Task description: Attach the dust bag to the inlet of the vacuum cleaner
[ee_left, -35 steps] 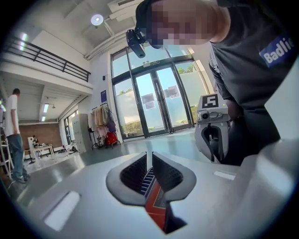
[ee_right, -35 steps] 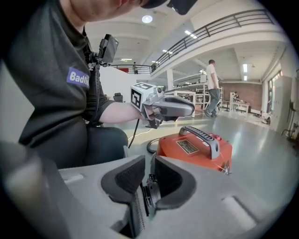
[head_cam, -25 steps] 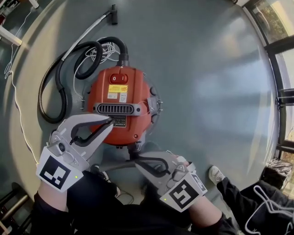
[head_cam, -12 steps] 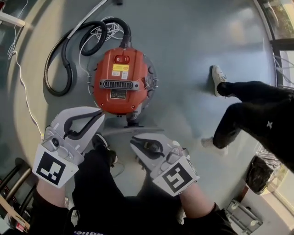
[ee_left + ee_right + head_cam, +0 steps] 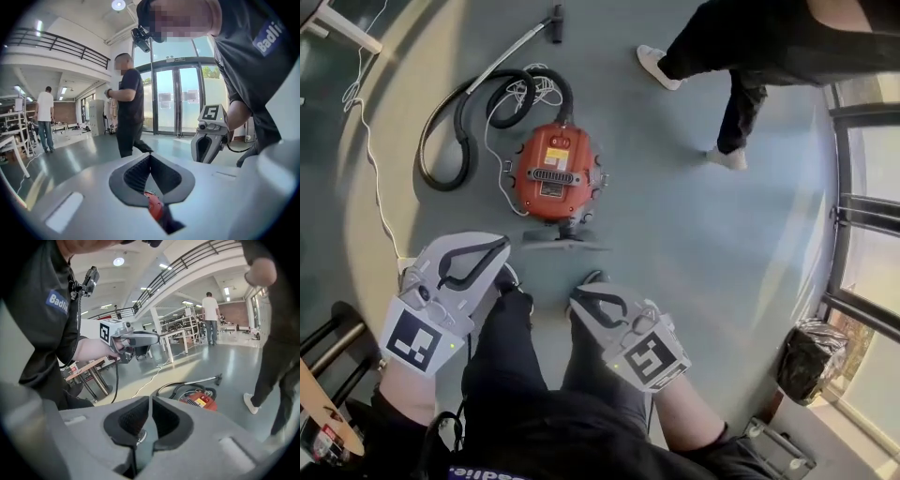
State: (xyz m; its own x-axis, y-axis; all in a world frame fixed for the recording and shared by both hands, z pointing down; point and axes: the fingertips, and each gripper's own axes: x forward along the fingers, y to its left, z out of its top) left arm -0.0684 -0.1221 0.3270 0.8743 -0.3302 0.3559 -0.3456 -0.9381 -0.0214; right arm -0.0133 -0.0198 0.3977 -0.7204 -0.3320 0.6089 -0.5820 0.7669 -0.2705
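Observation:
The red vacuum cleaner point(image 5: 555, 173) stands on the grey floor, lid on, with its black hose point(image 5: 455, 131) looped to its left; it also shows in the right gripper view point(image 5: 199, 399). No dust bag shows in any view. Both grippers are held high above the floor, near the wearer's legs and well short of the vacuum. My left gripper point(image 5: 502, 242) is shut and empty, its tips meeting point(image 5: 150, 155). My right gripper point(image 5: 575, 298) has just been closing; its tips touch point(image 5: 150, 398) with nothing between them.
Another person's legs and white shoes point(image 5: 727, 56) stand beyond the vacuum at the top. The wand point(image 5: 511, 52) and a white cable point(image 5: 370, 178) lie on the floor at left. A black bag point(image 5: 806, 361) sits by the glass doors point(image 5: 862, 234) at right.
Both grippers have risen away from the vacuum's top, which now looks smaller and farther off. The other person's legs went from lower right to the top of the view.

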